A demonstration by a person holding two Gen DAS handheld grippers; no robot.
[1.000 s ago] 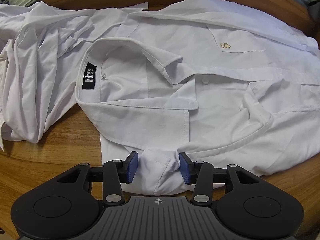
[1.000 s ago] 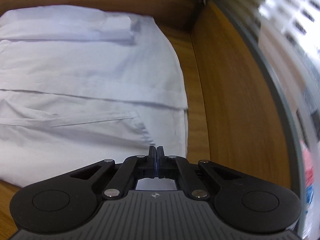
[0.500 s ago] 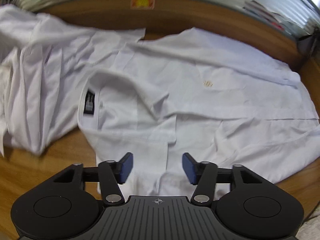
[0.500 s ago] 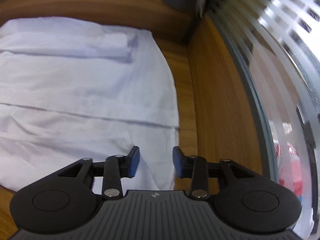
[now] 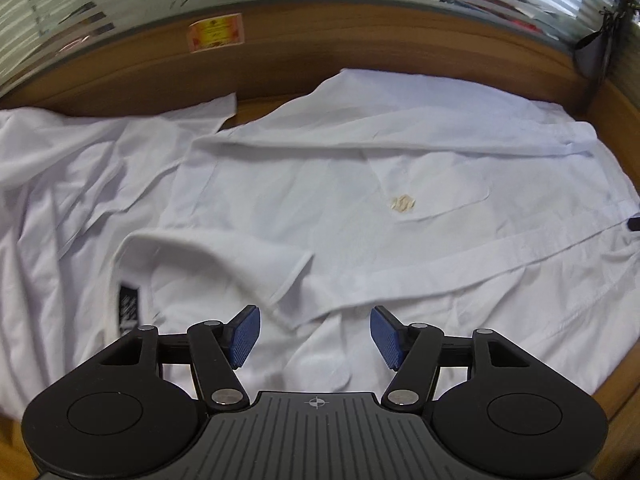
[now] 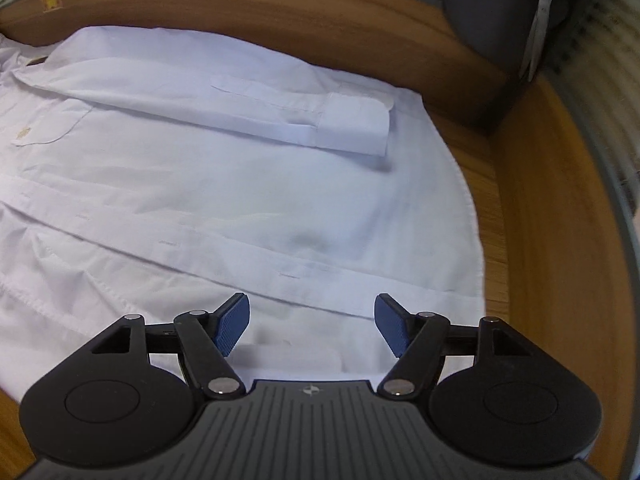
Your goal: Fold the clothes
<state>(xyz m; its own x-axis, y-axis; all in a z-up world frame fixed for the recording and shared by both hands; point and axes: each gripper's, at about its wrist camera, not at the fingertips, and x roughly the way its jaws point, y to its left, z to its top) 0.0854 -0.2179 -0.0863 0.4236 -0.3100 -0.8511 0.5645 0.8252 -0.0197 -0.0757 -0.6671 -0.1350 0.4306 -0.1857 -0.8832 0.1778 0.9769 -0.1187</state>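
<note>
Shirt (image 5: 360,184) lies released on the table, both the left tool (image 5: 315,336) and right tool (image 6: 312,326) now spread and lifted clear.

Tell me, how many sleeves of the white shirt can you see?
2. One sleeve lies folded flat across the white shirt toward its far side, cuff near the hem. The other sleeve sprawls crumpled left of the collar.

The right tongs (image 6: 312,326) stand wide apart over the near edge of a white shirt (image 6: 240,200) spread flat on the wooden tabletop (image 6: 536,240) — one sleeve (image 6: 280,116) folded across it, cuff toward the hem.
</note>
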